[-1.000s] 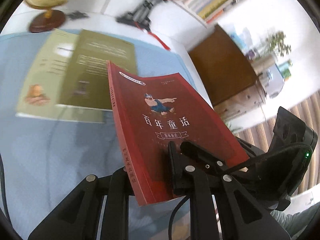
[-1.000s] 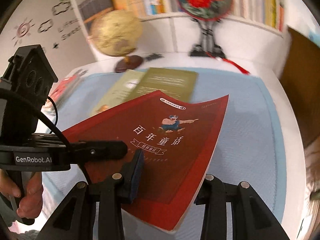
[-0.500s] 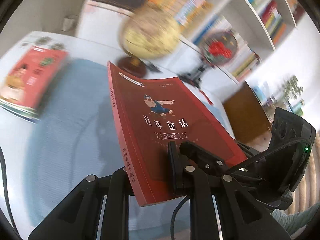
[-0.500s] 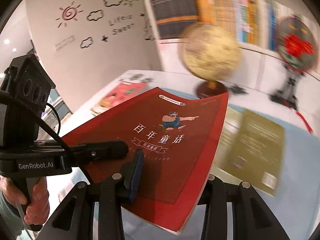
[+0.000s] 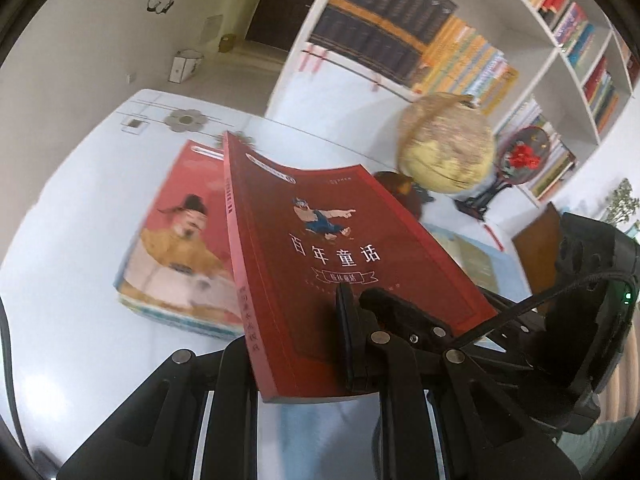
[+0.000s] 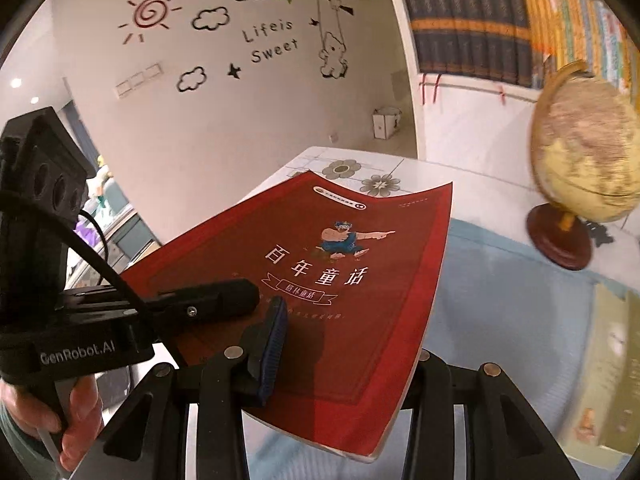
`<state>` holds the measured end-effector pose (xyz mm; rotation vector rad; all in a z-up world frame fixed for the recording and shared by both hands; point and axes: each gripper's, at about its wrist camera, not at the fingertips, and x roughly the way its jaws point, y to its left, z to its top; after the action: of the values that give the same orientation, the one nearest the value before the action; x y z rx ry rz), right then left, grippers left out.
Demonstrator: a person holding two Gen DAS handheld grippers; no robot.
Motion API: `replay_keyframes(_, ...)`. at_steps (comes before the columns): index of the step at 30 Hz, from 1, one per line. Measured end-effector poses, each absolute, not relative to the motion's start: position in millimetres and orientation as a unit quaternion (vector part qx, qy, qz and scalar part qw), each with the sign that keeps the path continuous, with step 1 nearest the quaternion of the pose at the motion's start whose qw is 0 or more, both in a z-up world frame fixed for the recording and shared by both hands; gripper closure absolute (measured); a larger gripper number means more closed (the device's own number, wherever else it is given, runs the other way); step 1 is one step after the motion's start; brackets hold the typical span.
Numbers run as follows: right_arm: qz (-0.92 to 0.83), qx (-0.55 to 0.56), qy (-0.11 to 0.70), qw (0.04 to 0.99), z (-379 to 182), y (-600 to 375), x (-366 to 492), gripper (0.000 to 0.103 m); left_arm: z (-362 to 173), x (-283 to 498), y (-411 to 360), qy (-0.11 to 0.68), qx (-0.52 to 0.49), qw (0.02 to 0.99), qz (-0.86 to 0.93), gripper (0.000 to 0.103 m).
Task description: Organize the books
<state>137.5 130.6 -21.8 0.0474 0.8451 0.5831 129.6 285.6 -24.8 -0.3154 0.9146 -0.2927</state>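
Gripping the red book point(image 5: 320, 248) with both my left fingers point(image 5: 304, 344) and my right fingers point(image 6: 344, 344), clamped on its near edge; it hangs at frame centre above the white surface point(image 5: 80, 208), over a stack of books point(image 5: 176, 248); globe point(image 5: 444, 152) upper right.

Both tools grip the red book point(image 6: 320, 280) (cover up) above the blue mat point(image 6: 488, 300), globe point(image 6: 588, 168) beyond.

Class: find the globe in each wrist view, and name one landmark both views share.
Left wrist: globe upper right of centre, behind the held red book.
Right wrist: globe at the right edge, on its round wooden base.
Shared landmark: the red book's cartoon figure.
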Motion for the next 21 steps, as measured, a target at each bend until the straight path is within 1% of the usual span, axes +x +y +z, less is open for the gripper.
replay_keyframes(9,0.242,0.011,0.42,0.874,-46,175,192,0.063,-58,185,335,0.443,-0.191,0.863,-0.153,0.089)
replay_keyframes(14,0.232,0.032,0.437,0.868,-59,185,208,0.063,-77,199,350,0.449,-0.219,0.852,-0.159,0.088)
replay_keyframes(16,0.231,0.041,0.444,0.865,-64,186,209,0.063,-81,201,353,0.456,-0.223,0.847,-0.157,0.086)
replay_keyframes(18,0.228,0.05,0.451,0.862,-68,186,209,0.063,-87,202,358,0.465,-0.233,0.841,-0.151,0.08)
replay_keyframes(21,0.217,0.071,0.464,0.856,-77,184,210,0.063,-95,200,365,0.47,-0.239,0.839,-0.137,0.078)
